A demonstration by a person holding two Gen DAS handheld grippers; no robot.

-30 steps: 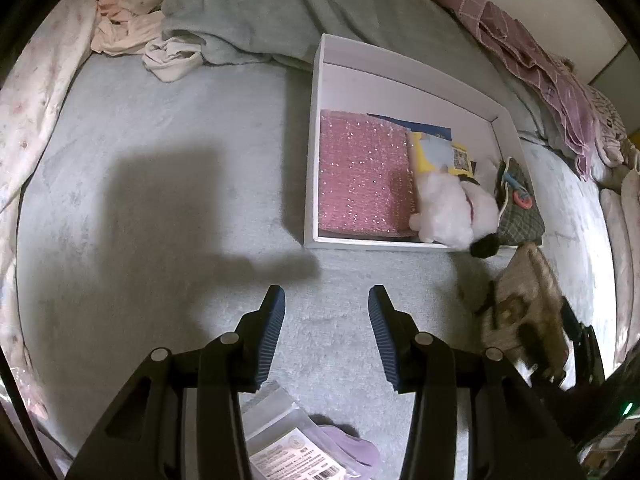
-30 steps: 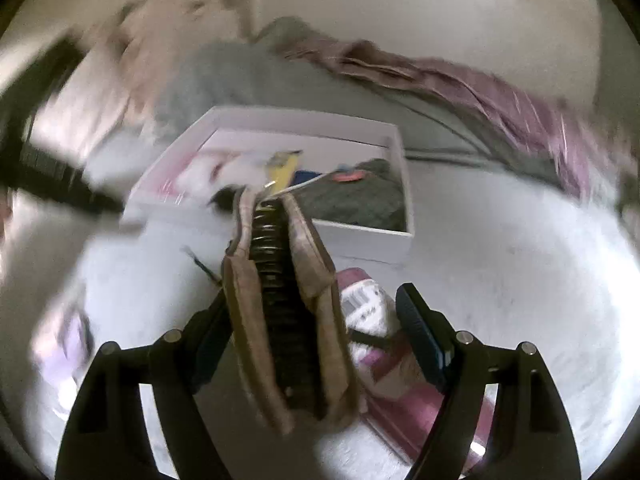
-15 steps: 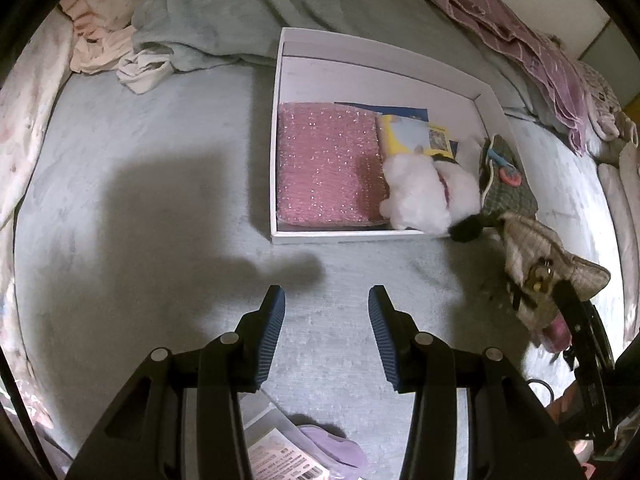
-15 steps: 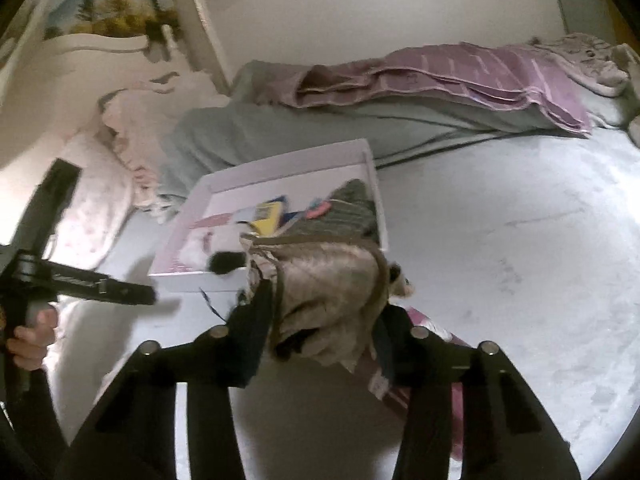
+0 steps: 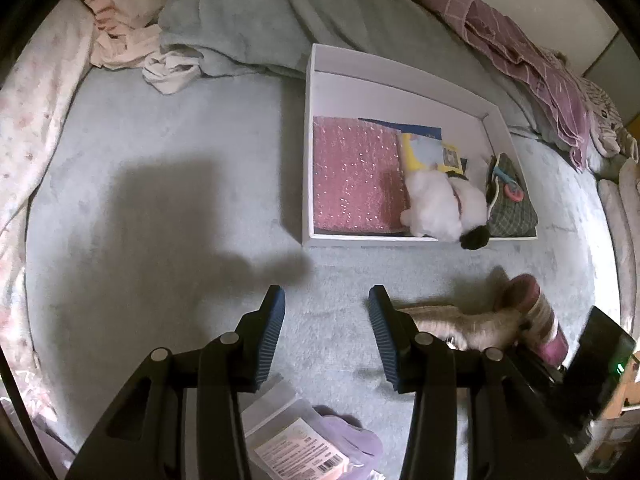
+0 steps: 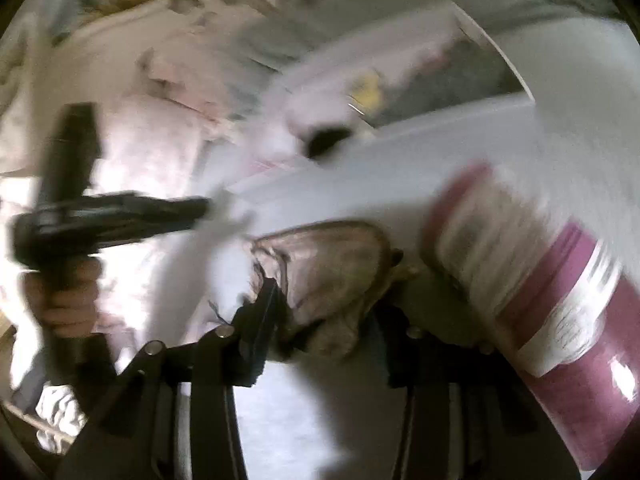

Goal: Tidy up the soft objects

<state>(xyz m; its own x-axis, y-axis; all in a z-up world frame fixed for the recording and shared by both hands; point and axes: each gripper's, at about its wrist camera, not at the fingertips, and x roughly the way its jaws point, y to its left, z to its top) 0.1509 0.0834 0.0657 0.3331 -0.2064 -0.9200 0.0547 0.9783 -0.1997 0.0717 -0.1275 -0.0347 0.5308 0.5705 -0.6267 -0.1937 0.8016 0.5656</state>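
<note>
Left gripper [image 5: 326,312]: jaws wide apart, nothing btwn them, hanging over bare grey bedspread [image 5: 168,216] near the camera, just short of the tray's near wall.
Right gripper [image 6: 324,320]: clamped on the beige pouch, fabric bunched btwn the fingers. View v. blurred, so the right finger is mostly hidden behind cloth.
Beige pouch [image 6: 332,264]: in the right gripper's grip, low over the bedspread, near side of the tray. In left wrist view it shows as a beige streak [image 5: 460,322] just right of the left gripper's right finger.
Pink-white pack [image 6: 540,280]: cylinder-ish, lying on the bedspread right beside the pouch, on its right; touching or not, can't tell thru the blur. Left view has it at [image 5: 536,312].
White tray [image 5: 306,152]: on the bed, far of both grippers, open top.
In the tray, L to R: pink sparkly pad [image 5: 354,184] at the left end; white plush toy [image 5: 440,204] next to it w/ its black tip hanging over the near wall; yellow-blue card [image 5: 432,152] behind the plush; green plaid pouch [image 5: 510,204] at the right end.
Far side: grey blanket [image 5: 272,20] heaped behind the tray, mauve checked cloth [image 5: 520,52] far right, cream-pink cloth [image 5: 132,44] far left.
Near edge: clear bag w/ printed label [image 5: 296,448] under the left gripper.
Left hand [image 6: 66,300]: seen from right wrist view, gripping the left gripper's handle at scene left.
</note>
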